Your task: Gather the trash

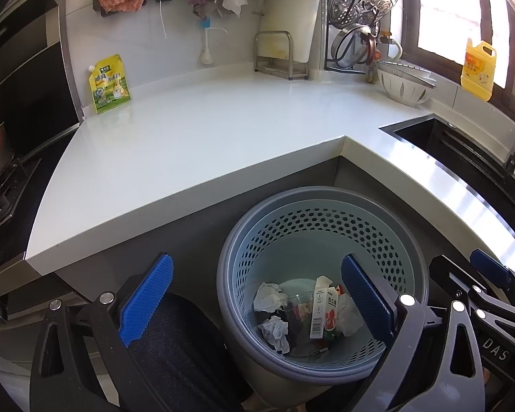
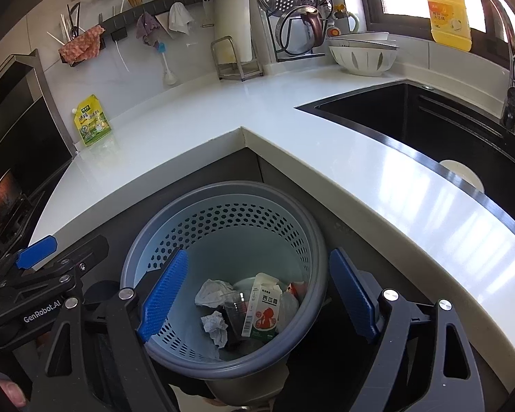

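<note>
- White stone counter [image 1: 195,130] looks bare of loose trash from both views; only a yellow pouch [image 1: 110,84] stands at the back wall, and I can't tell if that counts as trash.
- Grey bin [image 1: 322,195] with a perforated blue liner sits on the floor in the counter's inner corner, right under both grippers. I judge it light, rigid plastic; the rim is the place to grab if I need to shift it, since the liner wall will flex.
- Left gripper [image 1: 257,305] is spread wide and holding nothing; it hangs over the bin's left edge.
- Right gripper [image 2: 257,302] is also spread wide, empty, straddling the bin mouth.
- All the trash I can see lies at the bottom of the bin.
- Carton [image 2: 262,309] stands tilted against the other bits. Light, thin card, will crush; take it across the flat faces, gently.
- Clear plastic cup [image 2: 235,309] lies next to the carton. Slick and thin-walled; pinch the rim.
- Two paper wads [image 2: 213,292]: soft, near weightless, any pinch holds.
- My read: collection is about done unless the pouch goes too. That one's a floppy, slippery film; I'd pinch the top seam near the spout.
</note>
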### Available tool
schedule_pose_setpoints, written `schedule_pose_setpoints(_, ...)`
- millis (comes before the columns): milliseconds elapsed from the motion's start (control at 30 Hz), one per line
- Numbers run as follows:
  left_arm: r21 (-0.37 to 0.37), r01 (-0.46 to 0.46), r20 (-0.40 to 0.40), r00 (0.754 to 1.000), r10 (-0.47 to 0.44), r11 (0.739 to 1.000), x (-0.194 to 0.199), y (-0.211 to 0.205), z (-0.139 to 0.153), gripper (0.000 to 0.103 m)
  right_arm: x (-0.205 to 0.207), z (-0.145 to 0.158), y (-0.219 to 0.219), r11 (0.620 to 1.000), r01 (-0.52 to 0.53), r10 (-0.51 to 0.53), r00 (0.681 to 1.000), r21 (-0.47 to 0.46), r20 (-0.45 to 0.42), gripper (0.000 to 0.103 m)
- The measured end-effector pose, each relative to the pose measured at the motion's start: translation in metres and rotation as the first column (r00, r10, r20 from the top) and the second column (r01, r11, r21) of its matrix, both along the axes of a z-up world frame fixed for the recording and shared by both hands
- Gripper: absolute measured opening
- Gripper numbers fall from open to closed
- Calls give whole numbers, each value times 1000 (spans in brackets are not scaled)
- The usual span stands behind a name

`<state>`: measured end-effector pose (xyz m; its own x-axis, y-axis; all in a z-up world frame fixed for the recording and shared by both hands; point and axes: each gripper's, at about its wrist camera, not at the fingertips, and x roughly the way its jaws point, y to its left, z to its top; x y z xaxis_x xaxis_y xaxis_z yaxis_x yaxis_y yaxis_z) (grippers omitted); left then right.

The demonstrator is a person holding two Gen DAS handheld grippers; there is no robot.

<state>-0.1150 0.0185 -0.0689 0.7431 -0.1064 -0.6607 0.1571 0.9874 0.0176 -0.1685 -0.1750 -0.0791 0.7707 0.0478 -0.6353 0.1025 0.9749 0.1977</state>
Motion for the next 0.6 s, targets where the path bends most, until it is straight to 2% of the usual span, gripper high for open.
schedule_pose_setpoints(600, 14, -34, 4, 999, 34, 999, -1, 3, 0, 97, -1, 0, -1, 1000, 23, -23, 1000, -12, -1, 81)
